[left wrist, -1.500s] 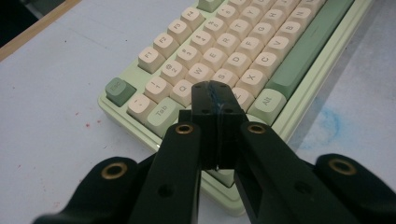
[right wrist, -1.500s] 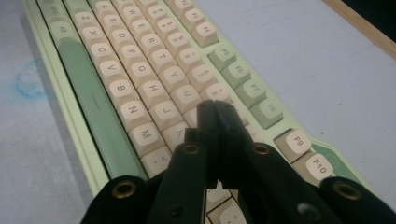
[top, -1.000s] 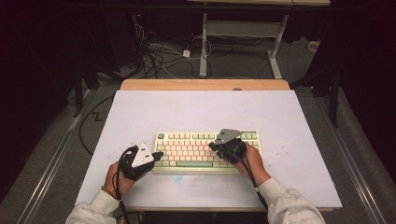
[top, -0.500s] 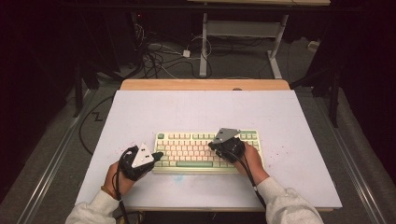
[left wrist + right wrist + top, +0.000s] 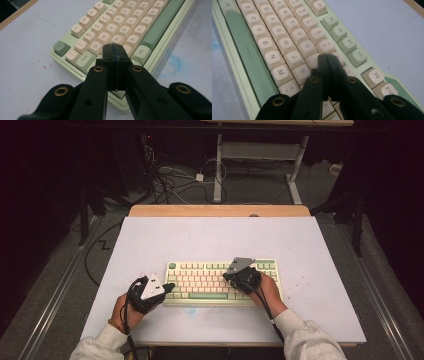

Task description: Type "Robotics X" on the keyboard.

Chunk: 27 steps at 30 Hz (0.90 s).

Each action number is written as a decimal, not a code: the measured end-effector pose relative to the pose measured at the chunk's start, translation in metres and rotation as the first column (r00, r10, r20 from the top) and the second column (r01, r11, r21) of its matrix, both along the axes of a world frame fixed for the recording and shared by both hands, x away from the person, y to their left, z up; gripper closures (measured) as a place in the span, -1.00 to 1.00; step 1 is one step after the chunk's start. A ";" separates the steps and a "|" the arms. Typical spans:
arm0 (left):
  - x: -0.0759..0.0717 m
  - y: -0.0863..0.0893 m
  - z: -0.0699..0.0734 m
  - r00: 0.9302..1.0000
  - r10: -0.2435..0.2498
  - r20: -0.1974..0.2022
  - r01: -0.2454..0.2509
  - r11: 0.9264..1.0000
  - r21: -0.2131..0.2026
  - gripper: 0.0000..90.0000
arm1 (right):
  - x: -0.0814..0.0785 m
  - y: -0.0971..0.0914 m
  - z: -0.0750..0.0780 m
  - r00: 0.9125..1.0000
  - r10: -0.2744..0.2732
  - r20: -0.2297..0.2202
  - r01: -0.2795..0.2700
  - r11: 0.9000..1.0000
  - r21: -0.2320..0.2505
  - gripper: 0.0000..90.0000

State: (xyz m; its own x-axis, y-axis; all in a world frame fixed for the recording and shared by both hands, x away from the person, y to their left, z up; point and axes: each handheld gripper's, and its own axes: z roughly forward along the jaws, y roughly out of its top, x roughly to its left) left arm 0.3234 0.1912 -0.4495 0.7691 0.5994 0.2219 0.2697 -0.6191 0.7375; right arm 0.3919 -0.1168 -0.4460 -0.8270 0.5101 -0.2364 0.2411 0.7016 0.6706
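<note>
A pale green keyboard [image 5: 210, 281] with cream keys lies on the white table top, near the front. My left gripper [image 5: 169, 287] is at the keyboard's left end, jaws shut with nothing between them. In the left gripper view its shut tips [image 5: 115, 48] hover over the keys [image 5: 117, 39] near A and S. My right gripper [image 5: 231, 274] is over the keyboard's right half, also shut and empty. In the right gripper view its tips [image 5: 325, 58] sit above the keys around I and K [image 5: 304, 71].
The white table top [image 5: 220, 240] has a wooden strip [image 5: 220, 211] along its far edge. A faint blue smudge [image 5: 191, 310] marks the surface in front of the keyboard. Cables [image 5: 170, 180] and desk legs [image 5: 218, 170] stand on the floor beyond.
</note>
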 end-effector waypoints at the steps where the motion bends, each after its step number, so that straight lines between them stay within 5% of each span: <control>1: 0.000 0.000 0.000 1.000 -0.001 -0.001 0.001 1.000 -0.001 0.95 | 0.000 0.000 0.000 1.000 0.003 0.000 -0.003 1.000 -0.004 1.00; 27: 0.000 0.000 0.000 1.000 -0.004 -0.001 0.004 1.000 0.004 0.95 | 0.001 0.001 0.000 1.000 -0.004 0.005 0.004 1.000 -0.006 1.00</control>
